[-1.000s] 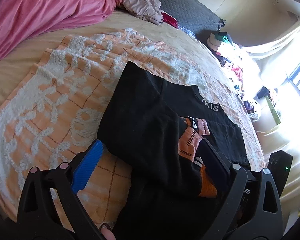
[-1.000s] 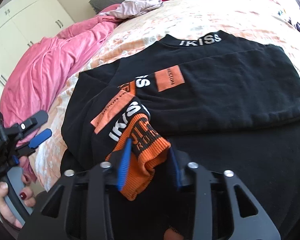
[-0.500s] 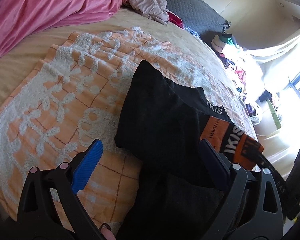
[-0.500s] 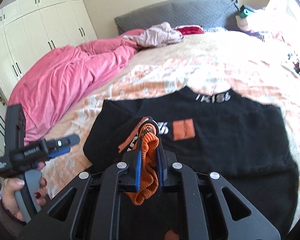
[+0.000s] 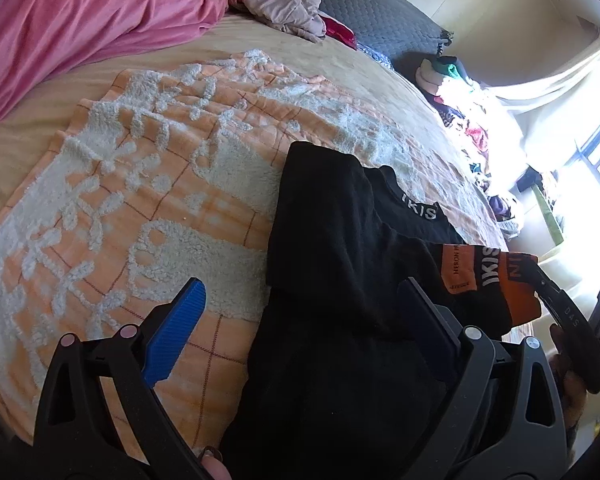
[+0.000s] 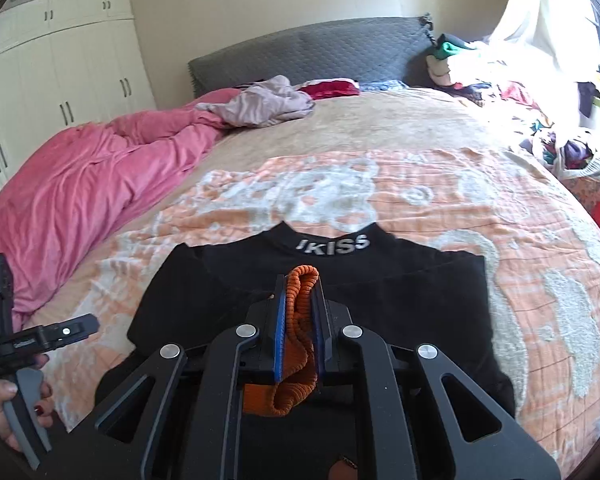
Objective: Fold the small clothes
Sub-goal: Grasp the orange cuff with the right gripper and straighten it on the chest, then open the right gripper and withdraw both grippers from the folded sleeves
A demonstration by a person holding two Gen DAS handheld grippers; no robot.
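A black sweatshirt (image 6: pixel 400 300) with a white "IKISS" collar lies on the orange-and-white blanket (image 6: pixel 440 192). My right gripper (image 6: pixel 299 280) is shut on the sleeve's orange ribbed cuff (image 6: pixel 300 304) and holds it up over the shirt's chest. In the left wrist view the sweatshirt (image 5: pixel 332 240) lies ahead, and its sleeve with the orange cuff (image 5: pixel 496 276) is stretched up to the right. My left gripper (image 5: pixel 304 300) is open and empty above the shirt's left edge. It also shows in the right wrist view (image 6: pixel 60 330) at the far left.
A pink duvet (image 6: pixel 80 184) is bunched along the bed's left side. A pale garment (image 6: pixel 260 104) and a red one (image 6: pixel 332 89) lie near the grey headboard (image 6: pixel 312 52). A pile of clothes (image 6: pixel 500 80) lies at the far right. White wardrobes (image 6: pixel 60 72) stand left.
My right gripper closed on the orange cuff, lifted it and carried the sleeve up and across the shirt. My left gripper stayed open and drew back a little.
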